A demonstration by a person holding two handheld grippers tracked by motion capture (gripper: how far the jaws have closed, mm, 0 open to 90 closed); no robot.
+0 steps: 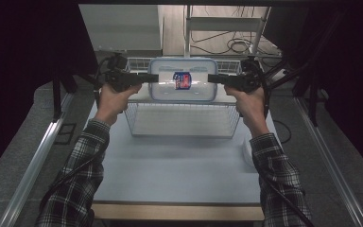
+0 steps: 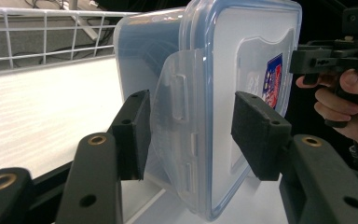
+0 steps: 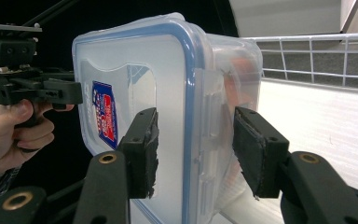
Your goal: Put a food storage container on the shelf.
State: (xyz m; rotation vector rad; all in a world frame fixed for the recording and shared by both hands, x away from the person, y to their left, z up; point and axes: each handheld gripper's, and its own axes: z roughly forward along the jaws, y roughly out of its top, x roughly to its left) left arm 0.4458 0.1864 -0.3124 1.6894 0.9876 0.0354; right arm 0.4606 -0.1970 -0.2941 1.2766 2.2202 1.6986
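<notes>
Grippers, left (image 1: 152,78) and right (image 1: 213,79), clamp the ends of a lidded box (image 1: 183,97) above the wire basket (image 1: 182,123).

Glossy clear plastic container (image 1: 183,80), white wire basket (image 1: 182,120), matt table (image 1: 170,165)

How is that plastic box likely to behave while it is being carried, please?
The box looks stiff: its walls hold shape between the left gripper and right gripper. Its smooth plastic may slip. Probably light, since it seems nearly empty. The side latch might flex.
</notes>
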